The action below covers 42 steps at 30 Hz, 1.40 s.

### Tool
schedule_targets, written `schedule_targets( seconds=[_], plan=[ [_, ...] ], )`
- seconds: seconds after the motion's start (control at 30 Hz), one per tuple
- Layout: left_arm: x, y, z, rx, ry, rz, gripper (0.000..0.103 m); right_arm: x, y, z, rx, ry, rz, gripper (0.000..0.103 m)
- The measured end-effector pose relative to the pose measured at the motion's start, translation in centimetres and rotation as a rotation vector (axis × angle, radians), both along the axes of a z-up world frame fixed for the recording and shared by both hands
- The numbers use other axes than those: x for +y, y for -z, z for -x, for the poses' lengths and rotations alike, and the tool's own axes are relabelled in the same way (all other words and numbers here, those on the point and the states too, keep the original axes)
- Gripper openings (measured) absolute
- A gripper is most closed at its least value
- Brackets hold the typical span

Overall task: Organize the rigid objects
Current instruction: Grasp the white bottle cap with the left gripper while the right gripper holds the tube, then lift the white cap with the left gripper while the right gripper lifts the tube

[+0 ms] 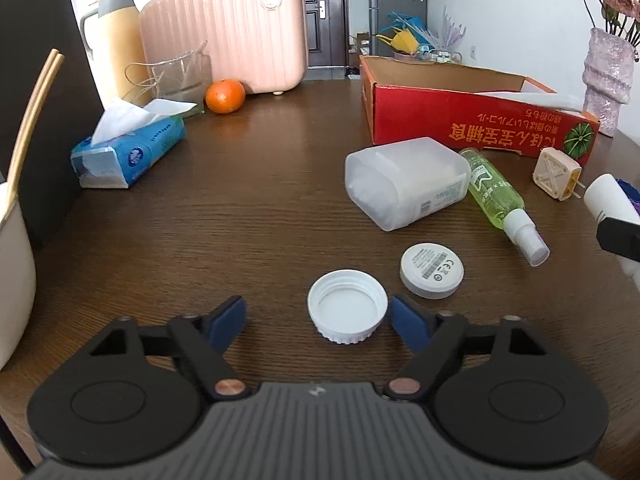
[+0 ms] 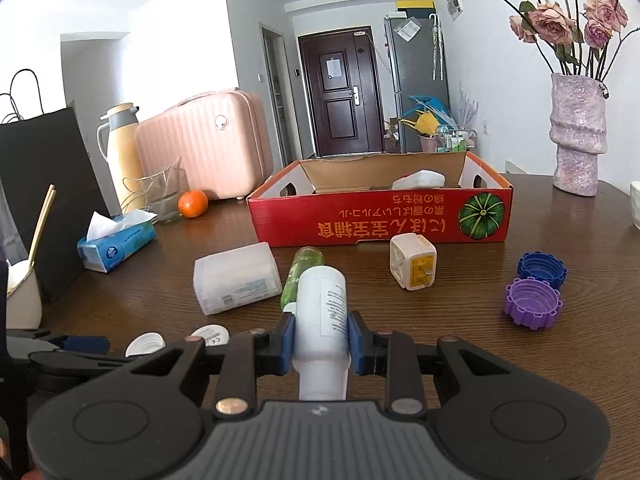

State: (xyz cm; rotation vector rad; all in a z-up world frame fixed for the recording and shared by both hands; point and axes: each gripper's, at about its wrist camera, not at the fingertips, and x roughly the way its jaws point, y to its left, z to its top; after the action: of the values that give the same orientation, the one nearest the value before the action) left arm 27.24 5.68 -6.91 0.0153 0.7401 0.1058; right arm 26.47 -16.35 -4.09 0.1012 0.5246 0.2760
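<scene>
My right gripper [image 2: 321, 344] is shut on a white bottle [image 2: 322, 312] and holds it above the table, in front of the red cardboard box [image 2: 380, 216]. The bottle also shows at the right edge of the left wrist view [image 1: 608, 196]. My left gripper [image 1: 318, 316] is open and low over the table, with a white screw cap [image 1: 347, 306] between its blue pads, close to the right one. A round white puck [image 1: 432, 270], a translucent white case [image 1: 406, 180], a green spray bottle [image 1: 502, 204] and a cream plug adapter [image 1: 556, 174] lie beyond it. Blue [image 2: 542, 268] and purple [image 2: 532, 304] caps lie on the right.
A tissue pack [image 1: 128, 152], an orange [image 1: 225, 96], a pink case [image 1: 228, 32], a thermos [image 1: 116, 36] and a black bag [image 1: 44, 92] stand at the left and back. A vase of flowers [image 2: 578, 132] stands at the back right. A white item [image 2: 418, 179] lies in the box.
</scene>
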Motion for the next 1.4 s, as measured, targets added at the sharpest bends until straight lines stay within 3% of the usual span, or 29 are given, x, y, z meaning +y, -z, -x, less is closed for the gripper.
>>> schedule_targets(
  seconds=[0.1, 0.13, 1.4],
  plan=[
    [0.0, -0.1, 0.2, -0.012, 0.027, 0.024, 0.044, 0.0, 0.0, 0.0, 0.0, 0.0, 0.001, 0.027],
    [-0.1, -0.1, 0.3, -0.016, 0.026, 0.019, 0.041, 0.0, 0.0, 0.0, 0.0, 0.001, 0.002, 0.027],
    [-1.6, -3.7, 2.0, -0.13, 0.02, 0.013, 0.041, -1.2, -1.2, 0.8, -0.029, 0.019, 0.0, 0.027]
  ],
)
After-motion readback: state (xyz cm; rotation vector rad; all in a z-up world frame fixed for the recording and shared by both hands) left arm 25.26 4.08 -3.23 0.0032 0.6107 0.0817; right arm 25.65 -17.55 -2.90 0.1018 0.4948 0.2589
